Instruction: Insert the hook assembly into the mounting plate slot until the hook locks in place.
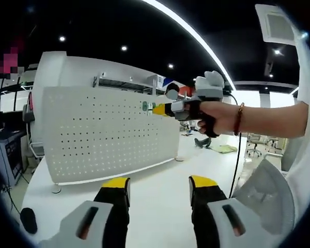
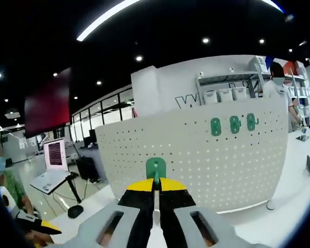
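Observation:
A white perforated mounting plate (image 1: 108,137) stands upright on the white table (image 1: 160,206). In the left gripper view my left gripper (image 1: 160,183) is open and holds nothing, its yellow-tipped jaws wide apart low in front of the plate. My right gripper (image 1: 158,109), held by a hand, reaches in from the right to the plate's upper right area, with a green hook (image 1: 144,106) at its tip. In the right gripper view my right gripper (image 2: 156,185) is shut on that green hook (image 2: 156,168), facing the plate (image 2: 196,155). Three more green hooks (image 2: 234,124) hang in the plate's upper right.
A laptop (image 2: 54,160) on a stand and a black mouse (image 2: 75,211) sit to the left of the plate. A person (image 2: 275,77) stands behind its right end by grey shelving (image 2: 227,85). A grey office chair (image 1: 263,196) is at the lower right.

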`<state>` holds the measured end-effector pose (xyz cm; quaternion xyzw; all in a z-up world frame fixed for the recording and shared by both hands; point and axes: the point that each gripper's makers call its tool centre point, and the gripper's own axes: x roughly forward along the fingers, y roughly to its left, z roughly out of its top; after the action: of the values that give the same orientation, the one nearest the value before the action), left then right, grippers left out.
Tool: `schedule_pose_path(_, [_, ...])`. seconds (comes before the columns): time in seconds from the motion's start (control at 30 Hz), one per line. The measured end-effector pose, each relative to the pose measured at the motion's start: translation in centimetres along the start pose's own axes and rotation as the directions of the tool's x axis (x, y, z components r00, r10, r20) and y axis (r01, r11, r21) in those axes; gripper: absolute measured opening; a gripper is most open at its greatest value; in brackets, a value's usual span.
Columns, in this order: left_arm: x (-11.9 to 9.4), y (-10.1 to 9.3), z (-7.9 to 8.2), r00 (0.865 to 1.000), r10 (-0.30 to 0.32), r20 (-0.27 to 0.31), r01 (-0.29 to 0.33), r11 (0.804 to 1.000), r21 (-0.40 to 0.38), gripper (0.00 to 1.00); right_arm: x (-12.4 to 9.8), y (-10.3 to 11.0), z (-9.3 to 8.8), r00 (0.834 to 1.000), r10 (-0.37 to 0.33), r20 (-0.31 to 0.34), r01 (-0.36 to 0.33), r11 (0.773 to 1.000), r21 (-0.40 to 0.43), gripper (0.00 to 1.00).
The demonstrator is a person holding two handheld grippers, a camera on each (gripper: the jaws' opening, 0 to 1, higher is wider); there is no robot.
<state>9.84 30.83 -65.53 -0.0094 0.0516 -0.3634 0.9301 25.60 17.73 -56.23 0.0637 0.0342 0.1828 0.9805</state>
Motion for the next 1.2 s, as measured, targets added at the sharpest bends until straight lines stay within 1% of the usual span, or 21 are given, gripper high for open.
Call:
schedule_pose_path(0.03, [0.0,0.0,0.0,1.0,0.004,-0.004,-0.004,1.0,0.003,0.53,0.1,-0.1,0.2,1.0,-0.005,0.002,0.005,1.0,-0.004,0.01])
schedule_pose_path(0.1, [-0.1,0.0,-0.1,1.0,0.003,-0.005,-0.003,1.0,0.007,0.54,0.4,-0.6,0.7,1.0,-0.019,0.01,0.019,1.0,-0.009,0.01])
schedule_pose_path(0.2, [-0.2,-0.3,0.1,1.0,-0.005,0.002,0.005,1.0,0.005,0.54,0.8,-1.5,1.6,0.998,-0.046,0.031,0.047,0.998,-0.03,0.01])
schedule_pose_path(0.37, [-0.4,-0.7,0.2,1.0,-0.013,0.012,0.013,1.0,0.013,0.54,1.6,-2.3,2.7,0.997,-0.065,0.044,0.067,0.997,-0.042,0.01])
schedule_pose_path(0.4, [-0.5,-0.7,0.2,1.0,-0.014,0.012,0.014,1.0,0.011,0.55,1.8,-2.5,2.9,0.996,-0.07,0.051,0.072,0.996,-0.047,0.01])
schedule_pose_path(0.5, [-0.6,-0.9,0.1,1.0,-0.023,0.007,0.023,1.0,-0.008,0.53,2.3,-2.9,3.7,0.995,-0.084,0.061,0.088,0.994,-0.062,0.01])
schedule_pose_path(0.57, [-0.7,-1.1,0.0,1.0,-0.028,0.012,0.028,1.0,-0.006,0.53,2.8,-3.1,4.0,0.994,-0.088,0.065,0.093,0.993,-0.07,0.01])
schedule_pose_path(0.7, [-0.8,-1.3,-0.2,0.999,-0.034,0.004,0.034,0.999,0.003,0.53,3.5,-3.5,4.4,0.992,-0.101,0.071,0.106,0.992,-0.073,0.01])
schedule_pose_path(0.8, [-1.0,-1.4,0.2,0.999,-0.032,0.018,0.032,0.999,-0.009,0.53,4.2,-3.9,4.9,0.99,-0.114,0.081,0.12,0.99,-0.076,0.01])
schedule_pose_path(0.97, [-0.9,-1.8,0.5,0.999,-0.043,0.018,0.043,0.999,-0.004,0.53,5.2,-4.3,5.5,0.987,-0.131,0.088,0.139,0.987,-0.086,0.01])
schedule_pose_path(1.07, [-0.8,-2.2,1.0,0.998,-0.052,0.036,0.052,0.999,-0.008,0.53,5.7,-4.5,5.9,0.985,-0.145,0.096,0.155,0.983,-0.104,0.01])
schedule_pose_path(1.2, [-0.4,-2.5,0.9,0.997,-0.064,0.031,0.065,0.998,-0.007,0.53,6.6,-5.2,6.2,0.981,-0.166,0.096,0.178,0.976,-0.128,0.01])
